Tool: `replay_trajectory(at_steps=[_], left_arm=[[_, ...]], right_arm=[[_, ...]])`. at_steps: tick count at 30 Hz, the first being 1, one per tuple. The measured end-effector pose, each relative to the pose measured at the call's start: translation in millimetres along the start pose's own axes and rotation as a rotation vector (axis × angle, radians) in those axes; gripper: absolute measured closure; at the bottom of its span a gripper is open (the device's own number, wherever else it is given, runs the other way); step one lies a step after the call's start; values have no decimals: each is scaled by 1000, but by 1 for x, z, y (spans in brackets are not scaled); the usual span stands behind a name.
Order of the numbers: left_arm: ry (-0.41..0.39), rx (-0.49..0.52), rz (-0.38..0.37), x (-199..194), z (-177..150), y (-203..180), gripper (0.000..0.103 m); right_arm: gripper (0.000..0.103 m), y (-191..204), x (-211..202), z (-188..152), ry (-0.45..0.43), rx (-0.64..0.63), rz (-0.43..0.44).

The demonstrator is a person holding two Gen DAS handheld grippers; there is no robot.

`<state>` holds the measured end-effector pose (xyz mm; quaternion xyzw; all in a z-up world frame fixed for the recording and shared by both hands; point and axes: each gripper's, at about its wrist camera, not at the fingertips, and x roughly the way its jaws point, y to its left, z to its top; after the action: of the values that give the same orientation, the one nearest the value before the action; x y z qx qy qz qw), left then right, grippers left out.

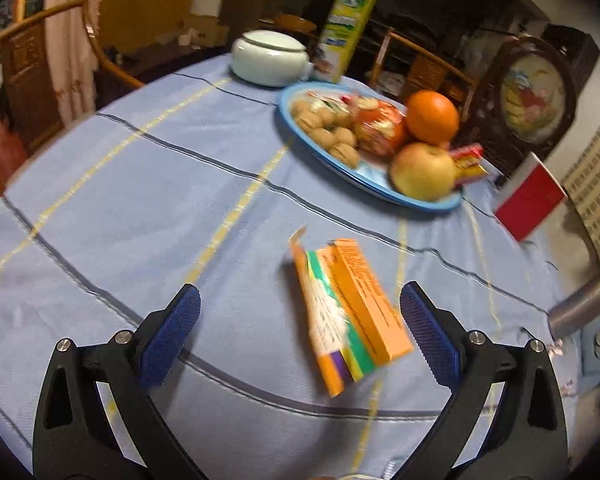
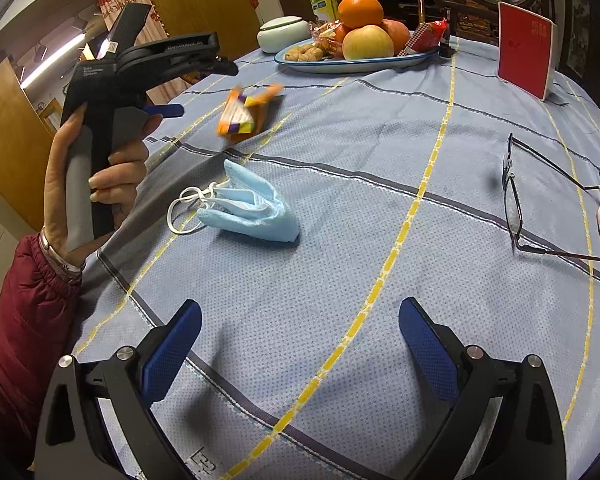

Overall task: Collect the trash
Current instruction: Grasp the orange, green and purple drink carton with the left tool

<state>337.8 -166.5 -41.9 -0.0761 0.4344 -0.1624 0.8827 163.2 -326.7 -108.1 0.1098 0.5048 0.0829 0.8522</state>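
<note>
"GenRobot.AI", "Data Acquisition System" on left gripper (image 2: 168, 110)

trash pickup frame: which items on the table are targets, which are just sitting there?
Likely trash:
- orange carton, opened and empty-looking
- used blue face mask

Just lying about:
- fruit plate with walnuts, orange, apples
- eyeglasses
- red card stand
- white lidded jar
- yellow canister

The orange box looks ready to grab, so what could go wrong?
The left claw is open, with the orange box near one finger, so closing might just push it away. The fruit plate lies just beyond. The right claw could mistake the glasses for trash.
</note>
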Motion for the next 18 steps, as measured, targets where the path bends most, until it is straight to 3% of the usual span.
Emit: replay_trajectory(at_steps=[6, 11, 13, 16, 18], left_arm=[[51, 88, -3, 17, -12, -26, 7], [105, 162, 43, 36, -22, -40, 7], [140, 158, 64, 45, -24, -37, 7], [125, 137, 57, 42, -22, -29, 7], [119, 114, 23, 39, -21, -23, 14]], right_arm=[[6, 0, 0, 0, 0, 0, 0], [6, 0, 0, 1, 0, 0, 0], [6, -1, 0, 1, 0, 1, 1], [6, 0, 0, 0, 0, 2, 2], [6, -1, 0, 0, -1, 3, 4]])
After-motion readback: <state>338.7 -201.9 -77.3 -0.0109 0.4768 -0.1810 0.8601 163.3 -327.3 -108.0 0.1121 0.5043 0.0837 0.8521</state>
